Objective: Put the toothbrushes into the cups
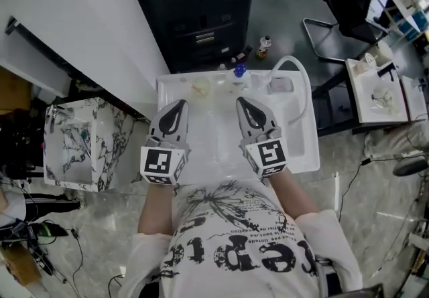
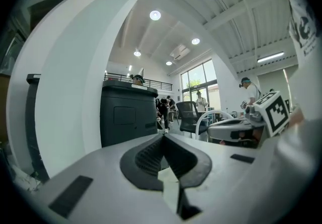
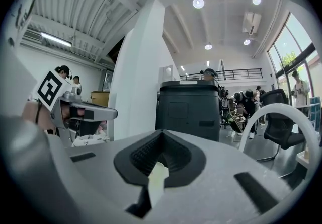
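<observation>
**Head view.** The left tool (image 1: pixel 178 106) and the right tool (image 1: pixel 244 102) hovered side by side over the white bench (image 1: pixel 301 156). Both pointed away from the person, and each was clenched on nothing. They covered much of the bench top and glare washed out the rest, so no toothbrush could be picked out with certainty. At the far edge stood a pale cup (image 1: pixel 200 87), ahead of the left tool and apart from it, with its contents unreadable. Near it to the right, a blue-topped item (image 1: pixel 239 74) stood ahead of the right tool. Whether that was a cup with a toothbrush in it could not be told. A white tray (image 1: pixel 280 84) sat at the far right corner, inside the curve of a white arched tube (image 1: pixel 303 89). A marbled open box (image 1: pixel 72 146) stood on the floor to the left, with something dark and unclear inside.

**Left gripper view.** The left tool's ribbed pads met at the tip with nothing between them. The bench and the cup lay below the frame. Beyond the tool rose a black cabinet (image 2: pixel 128 115), and the right tool showed at the right edge with its marker cube.

**Right gripper view.** The right tool's pads were likewise pressed together and empty. The cabinet stood straight ahead, the arched tube to its right and the left tool at the left edge. The cup was out of sight.
</observation>
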Demonstrator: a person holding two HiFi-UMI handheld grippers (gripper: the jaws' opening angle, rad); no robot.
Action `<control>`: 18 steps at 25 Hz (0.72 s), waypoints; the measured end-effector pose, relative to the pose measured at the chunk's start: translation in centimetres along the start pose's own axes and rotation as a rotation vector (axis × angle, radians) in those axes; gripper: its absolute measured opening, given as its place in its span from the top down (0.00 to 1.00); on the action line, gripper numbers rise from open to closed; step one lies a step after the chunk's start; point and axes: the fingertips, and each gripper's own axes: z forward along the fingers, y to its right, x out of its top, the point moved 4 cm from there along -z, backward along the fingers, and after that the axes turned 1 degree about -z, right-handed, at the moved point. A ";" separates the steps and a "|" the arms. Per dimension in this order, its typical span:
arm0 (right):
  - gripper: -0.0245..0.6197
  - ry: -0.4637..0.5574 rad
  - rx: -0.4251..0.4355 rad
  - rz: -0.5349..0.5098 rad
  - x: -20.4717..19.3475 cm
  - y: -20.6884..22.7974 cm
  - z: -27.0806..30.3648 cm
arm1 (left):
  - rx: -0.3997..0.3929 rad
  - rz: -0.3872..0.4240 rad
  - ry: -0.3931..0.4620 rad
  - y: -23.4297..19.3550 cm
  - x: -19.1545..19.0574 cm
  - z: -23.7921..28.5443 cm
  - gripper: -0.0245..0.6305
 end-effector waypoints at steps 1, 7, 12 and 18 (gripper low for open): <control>0.97 0.006 0.002 0.000 0.2 0.0 -0.1 | 0.005 0.002 0.004 -0.1 0.1 -0.2 0.95; 0.98 0.016 0.018 -0.015 0.7 -0.7 -0.1 | 0.030 -0.003 -0.004 -0.7 0.3 -0.6 0.95; 0.98 0.029 0.015 -0.001 0.7 -0.6 -0.1 | 0.041 0.006 -0.006 -0.8 0.4 -0.5 0.94; 0.98 0.029 0.020 -0.003 0.9 -0.9 0.0 | 0.018 -0.006 -0.007 -0.5 0.5 -0.6 0.95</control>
